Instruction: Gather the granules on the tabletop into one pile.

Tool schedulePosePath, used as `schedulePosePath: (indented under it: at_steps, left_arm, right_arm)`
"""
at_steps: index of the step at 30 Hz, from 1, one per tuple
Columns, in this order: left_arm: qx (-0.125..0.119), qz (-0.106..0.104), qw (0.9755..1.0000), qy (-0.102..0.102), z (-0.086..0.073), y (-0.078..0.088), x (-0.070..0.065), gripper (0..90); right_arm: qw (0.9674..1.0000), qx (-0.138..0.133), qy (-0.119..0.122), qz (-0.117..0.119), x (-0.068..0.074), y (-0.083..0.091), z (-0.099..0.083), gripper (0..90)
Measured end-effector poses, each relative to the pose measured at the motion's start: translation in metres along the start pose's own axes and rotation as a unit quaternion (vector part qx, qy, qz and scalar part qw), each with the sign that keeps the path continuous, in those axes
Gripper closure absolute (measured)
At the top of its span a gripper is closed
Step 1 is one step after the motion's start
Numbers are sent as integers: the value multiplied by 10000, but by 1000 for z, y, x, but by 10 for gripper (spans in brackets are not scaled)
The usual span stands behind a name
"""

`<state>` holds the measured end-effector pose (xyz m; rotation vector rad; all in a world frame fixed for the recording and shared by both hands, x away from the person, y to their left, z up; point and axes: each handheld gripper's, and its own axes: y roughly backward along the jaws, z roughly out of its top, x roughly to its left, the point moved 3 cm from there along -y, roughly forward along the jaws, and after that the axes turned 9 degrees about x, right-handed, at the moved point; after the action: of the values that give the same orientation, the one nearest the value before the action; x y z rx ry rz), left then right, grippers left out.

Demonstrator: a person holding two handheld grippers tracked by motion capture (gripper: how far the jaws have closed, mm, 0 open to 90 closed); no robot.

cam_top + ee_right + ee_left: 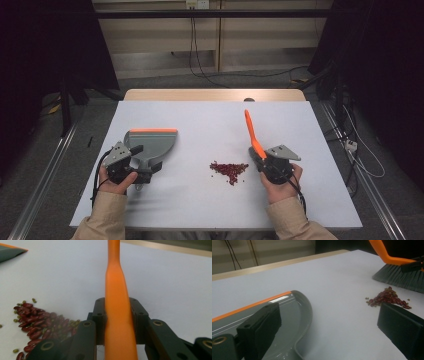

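Both forearms wear tan sleeves. The left gripper (131,162) and right gripper (264,162) are black blocks, each topped by a grey three-cornered plate, with a black cable trailing back beside the wrist. The black fingers (100,320) carry brass-ringed screw holes at their joints.

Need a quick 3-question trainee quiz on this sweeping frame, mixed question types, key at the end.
1. True or false: the right claw is shut on the brush by its orange handle.
2. The beans lie: A) inside the dustpan, B) on the table between dustpan and brush, C) on the floor.
3. Fill in: in the left claw view, the brush's bristles are coloured ____.

Key: 1 true; 2 B; 3 grey.
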<state>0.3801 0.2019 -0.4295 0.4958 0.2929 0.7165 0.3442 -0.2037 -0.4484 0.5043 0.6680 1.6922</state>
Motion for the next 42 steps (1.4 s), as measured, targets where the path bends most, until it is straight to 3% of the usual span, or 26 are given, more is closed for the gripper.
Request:
schedulePosePath:
  at_steps: [10, 25, 42]
  left_arm:
    - [-22, 6, 10000, 8, 1, 1, 0, 51]
    - [-30, 3, 10000, 14, 1, 1, 0, 51]
    - [0, 5, 10000, -1, 0, 1, 1, 51]
  right_arm:
    - [9999, -57, 13, -88, 28, -2, 0, 711]
    - [9998, -128, -98, 151, 55, -9, 5, 708]
    - [9979, -272, -326, 486, 65, -13, 9, 712]
